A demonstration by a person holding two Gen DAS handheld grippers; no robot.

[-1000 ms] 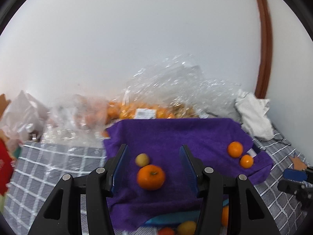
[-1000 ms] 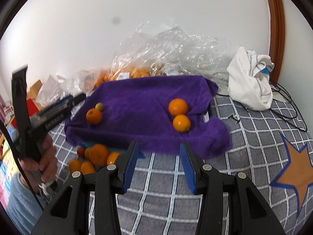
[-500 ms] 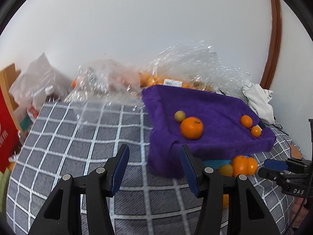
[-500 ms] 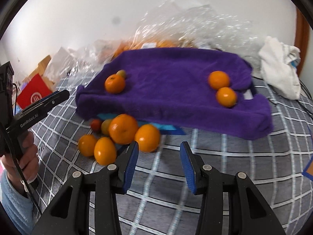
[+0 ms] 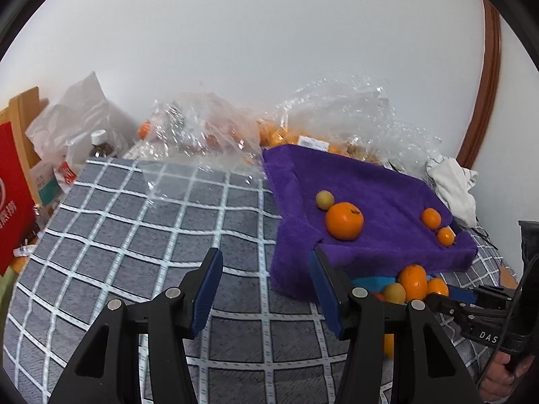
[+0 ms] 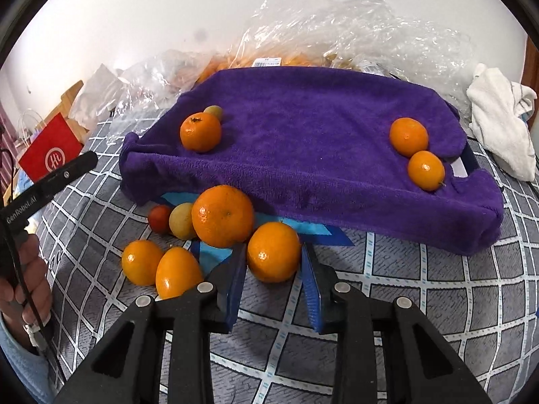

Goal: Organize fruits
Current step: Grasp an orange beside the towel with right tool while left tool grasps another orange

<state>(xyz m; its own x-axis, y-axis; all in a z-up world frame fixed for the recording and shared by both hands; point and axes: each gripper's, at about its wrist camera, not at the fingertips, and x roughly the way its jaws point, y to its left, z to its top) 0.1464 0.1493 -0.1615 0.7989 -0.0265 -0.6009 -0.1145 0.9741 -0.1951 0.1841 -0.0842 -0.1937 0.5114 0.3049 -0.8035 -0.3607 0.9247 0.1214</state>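
Observation:
A purple towel [image 6: 320,128] lies over a raised base on the checked bedcover [image 5: 134,235]. On it sit an orange [image 6: 200,132] with a small yellow-green fruit [image 6: 214,111] at the left, and two oranges [image 6: 408,136] at the right. In front of the towel lies a pile: a large orange [image 6: 222,216], a yellow fruit [image 6: 182,225], a red fruit [image 6: 160,219] and two small oranges [image 6: 141,262]. My right gripper [image 6: 273,252] is closing on one more orange [image 6: 273,251], blue pads against both its sides. My left gripper [image 5: 265,256] is open over the bedcover, empty, left of the towel [image 5: 370,195].
Crumpled clear plastic bags [image 6: 337,33] holding more fruit line the wall behind the towel. A white cloth [image 6: 502,118] lies at the right. A red paper bag [image 6: 50,155], a bottle [image 5: 99,143] and white bags stand at the left edge of the bed.
The left gripper swung left off the towel and now hangs over the bedcover. The right gripper came down to the pile in front of the towel and closed around one orange.

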